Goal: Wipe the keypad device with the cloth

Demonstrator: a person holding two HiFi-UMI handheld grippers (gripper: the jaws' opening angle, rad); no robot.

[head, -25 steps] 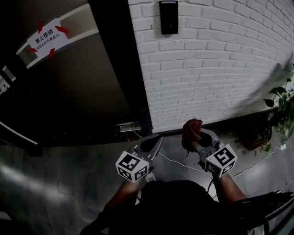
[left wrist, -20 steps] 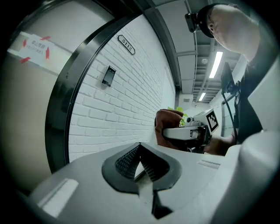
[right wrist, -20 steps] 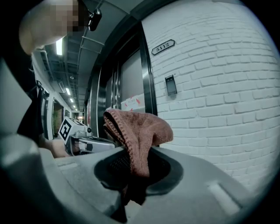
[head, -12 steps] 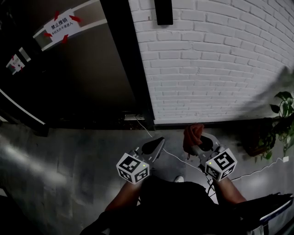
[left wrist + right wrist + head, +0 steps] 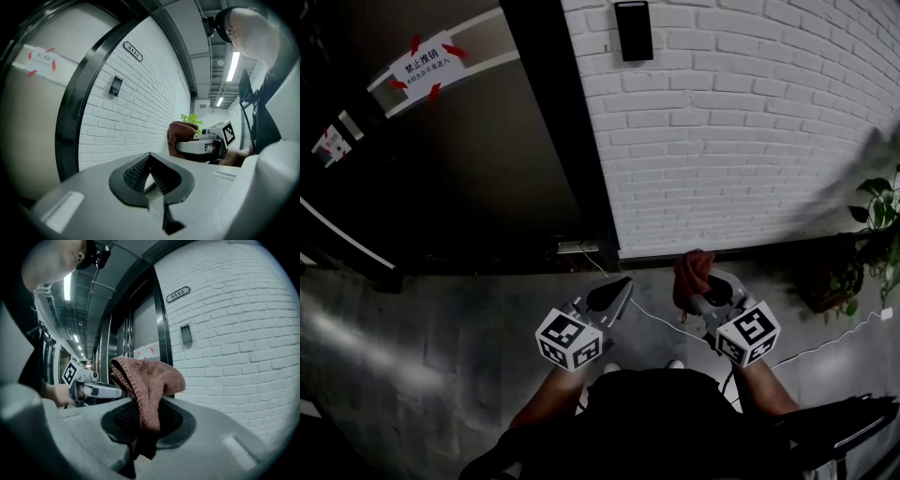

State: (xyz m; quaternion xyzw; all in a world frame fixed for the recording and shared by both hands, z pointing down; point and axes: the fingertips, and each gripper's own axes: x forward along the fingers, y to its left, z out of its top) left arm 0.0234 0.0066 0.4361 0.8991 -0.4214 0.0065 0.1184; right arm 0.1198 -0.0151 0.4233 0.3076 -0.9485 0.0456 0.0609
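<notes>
**Right gripper point(image 5: 147, 417) pinches a rust-brown terry cloth point(image 5: 149, 376)**

The cloth bunches up above the clamped jaws. The left gripper point(image 5: 150, 161) has its jaws pressed together on nothing. The small black rectangular keypad device point(image 5: 634, 30) hangs on the white brick wall point(image 5: 750, 141), well above both grippers.

- The soft reddish-brown cloth point(image 5: 149, 376) is one colour all over, with a fine looped weave and a stitched edge.
- The flat black rectangular keypad device point(image 5: 633, 30) is plain and dark.
- The painted brick wall point(image 5: 750, 141) is white, with pale grey joints in a running brick pattern.
- The left claw point(image 5: 150, 169) and the right claw point(image 5: 147, 420) have light grey bodies and black pads with fine ribs.
- Each marker cube point(image 5: 569, 339) is white with black square code patterns.
- The metal door frame point(image 5: 562, 141) is black.
- The paper sign point(image 5: 427, 64) is white with dark print and red tape at its corners.
- The concrete floor point(image 5: 441, 347) is mottled grey.
- The leafy plant point(image 5: 877, 216) is green.
</notes>
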